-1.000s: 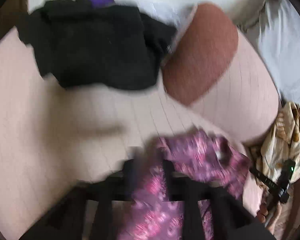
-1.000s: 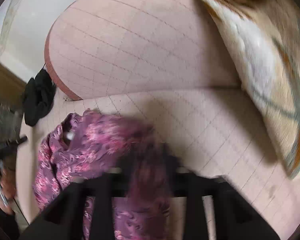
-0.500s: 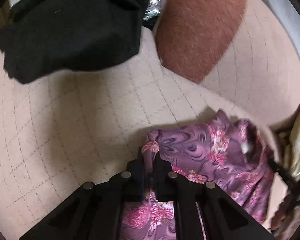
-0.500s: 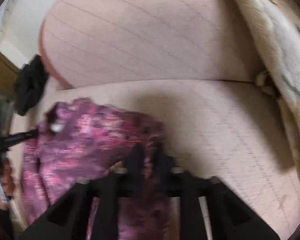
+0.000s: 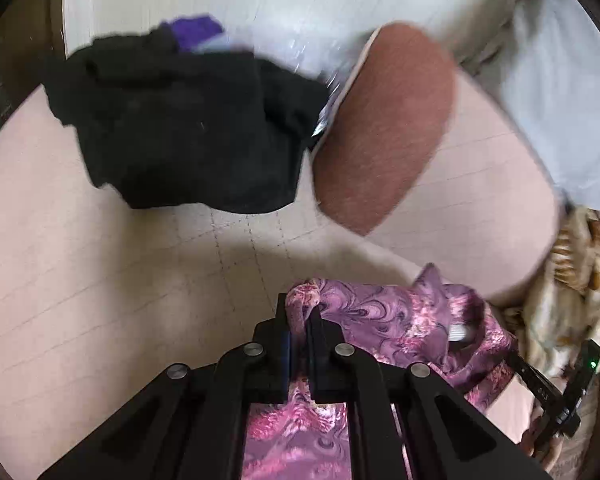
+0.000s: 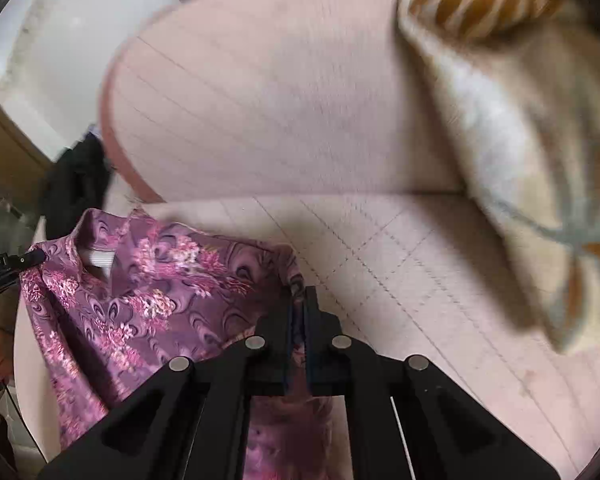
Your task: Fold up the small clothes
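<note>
The left hand-held gripper (image 5: 300, 318) is clamped narrow on a bunched corner of the purple floral garment (image 5: 400, 320), a knot of cloth poking up between its jaws; the right hand-held gripper (image 6: 299, 312) is likewise pinched tight on the opposite corner of the same garment (image 6: 152, 292). Between the two grips the cloth hangs slack and rumpled, its collar and white label showing, just above the pale quilted cushion of a sofa (image 5: 100, 280). Judging from this, the step in hand is the pick-up: both corners are secured and the piece is being raised so it can be shaken out and laid flat before any fold. The next move calls for drawing the two grippers apart to take the slack out, then lowering the garment smoothly onto the free stretch of cushion. Farther off lie a black garment (image 5: 188, 132) and a rust-brown cushion (image 5: 384, 128) on the left, and a tan patterned blanket (image 6: 520, 140) on the right; it is probably a blanket, though blur makes that uncertain.
</note>
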Demonstrator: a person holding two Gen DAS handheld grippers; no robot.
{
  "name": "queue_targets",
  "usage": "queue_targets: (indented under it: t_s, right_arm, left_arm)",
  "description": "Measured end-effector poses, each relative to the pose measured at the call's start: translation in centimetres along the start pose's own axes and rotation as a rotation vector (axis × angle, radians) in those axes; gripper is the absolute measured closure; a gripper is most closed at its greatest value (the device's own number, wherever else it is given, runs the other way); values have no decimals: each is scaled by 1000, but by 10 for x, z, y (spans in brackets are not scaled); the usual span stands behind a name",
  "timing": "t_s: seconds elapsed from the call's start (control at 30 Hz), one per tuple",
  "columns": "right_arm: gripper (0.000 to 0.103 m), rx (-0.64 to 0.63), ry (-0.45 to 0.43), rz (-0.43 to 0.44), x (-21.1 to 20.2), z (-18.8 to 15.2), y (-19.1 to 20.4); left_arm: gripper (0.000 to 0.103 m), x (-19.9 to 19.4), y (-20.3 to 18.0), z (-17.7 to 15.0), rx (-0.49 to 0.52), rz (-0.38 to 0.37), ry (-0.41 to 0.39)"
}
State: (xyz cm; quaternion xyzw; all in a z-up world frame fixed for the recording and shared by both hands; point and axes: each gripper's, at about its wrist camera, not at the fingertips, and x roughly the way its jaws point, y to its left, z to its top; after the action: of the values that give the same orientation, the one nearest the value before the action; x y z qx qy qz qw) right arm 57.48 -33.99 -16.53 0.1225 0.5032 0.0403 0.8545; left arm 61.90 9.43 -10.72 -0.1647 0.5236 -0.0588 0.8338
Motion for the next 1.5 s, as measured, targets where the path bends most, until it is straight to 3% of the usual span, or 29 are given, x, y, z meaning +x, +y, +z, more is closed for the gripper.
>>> queue_targets:
  t_s: [0.17,0.33,0.43,0.53,0.6,0.63,0.7,0.8,0.9,0.97,1.03,1.07,1.1,1.13,1.17,1.2,1.23,1.37,1.5]
  right_arm:
    - [99,-43,-65,77,-88,-51,-2]
    - [99,-80,-62,130,-168,-163,4]
    - [99,-43,8,127,-183,-235,0]
    - [99,77,130,83,-157,-290,-11]
    - [99,137,161,60,-136,-317,-18]
    - [99,154,185,7,-125,-325,-23]
    - [99,151,189,4,-124,-326,-23]
    - [99,164,129,68,-153,-321,-25]
    - [99,167,98,76,-174,-341,-23]
    - [98,191,135,72,-168,-362,-28]
    - [99,173,218,-11,-151,-379,-30]
    - [99,169,218,-29,-150,-380,-30]
    - [95,162,206,-29,-156,-378,-28]
    - [82,141,177,-39,-168,-375,-24]
    - [57,127,133,-43,-181,-374,-21]
    - [45,123,83,-50,-196,-377,-19]
    - [39,128,39,-39,-209,-382,-19]
    - [39,185,3,87,-227,-401,-18]
    - [38,352,73,391,-203,-401,-21]
  left_arm:
    - [98,-95,8,-62,116,-60,-81]
    - [98,-154,42,-172,157,-31,-43]
    - [98,-150,71,-242,135,23,19]
    - [98,-121,91,-299,81,65,109]
    - [98,-95,102,-321,50,101,155]
    - [98,-89,106,-325,29,118,180]
    - [98,-103,104,-323,32,97,139]
    - [98,-124,105,-324,28,58,115]
    - [94,-131,114,-340,29,75,112]
    - [88,-120,129,-351,-30,87,164]
    - [86,-119,140,-353,-92,42,163]
    - [84,-123,141,-350,-102,25,165]
    - [78,-128,140,-349,-103,14,165]
    - [66,-134,140,-348,-102,11,155]
    - [59,-143,141,-351,-97,13,134]
    - [48,-154,143,-359,-98,15,109]
    - [46,-161,144,-365,-105,13,96]
    - [44,-186,147,-378,-132,-78,69]
    - [30,-181,141,-369,-178,-212,89]
